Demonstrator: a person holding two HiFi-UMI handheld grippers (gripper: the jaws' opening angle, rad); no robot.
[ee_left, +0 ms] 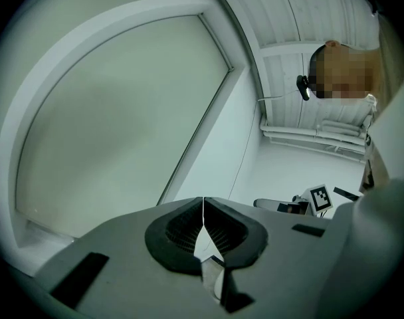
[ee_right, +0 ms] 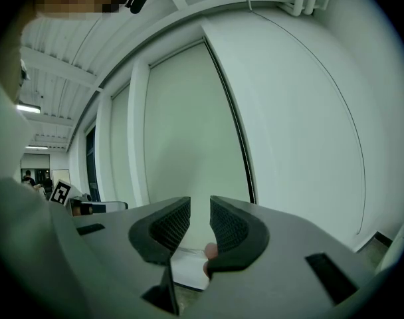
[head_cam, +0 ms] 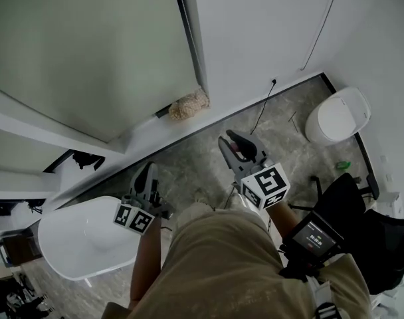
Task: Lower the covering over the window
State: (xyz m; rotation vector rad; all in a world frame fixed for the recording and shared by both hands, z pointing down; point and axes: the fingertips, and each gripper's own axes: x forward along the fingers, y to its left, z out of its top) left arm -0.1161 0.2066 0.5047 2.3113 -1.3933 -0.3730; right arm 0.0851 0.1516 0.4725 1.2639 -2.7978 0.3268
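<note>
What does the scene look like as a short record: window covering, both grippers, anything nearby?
Window covering: looks lowered, reaching the ledge
Left gripper: shut, empty
Right gripper: jaws apart, nothing gripped
Ledge: brownish lump at the covering's lower corner
Floor: white round table by the left gripper

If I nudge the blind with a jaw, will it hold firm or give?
It probably gives: the blind looks like a thin sheet hanging flat, without folds. Its smooth face may offer little grip. It is likely light for its size.
</note>
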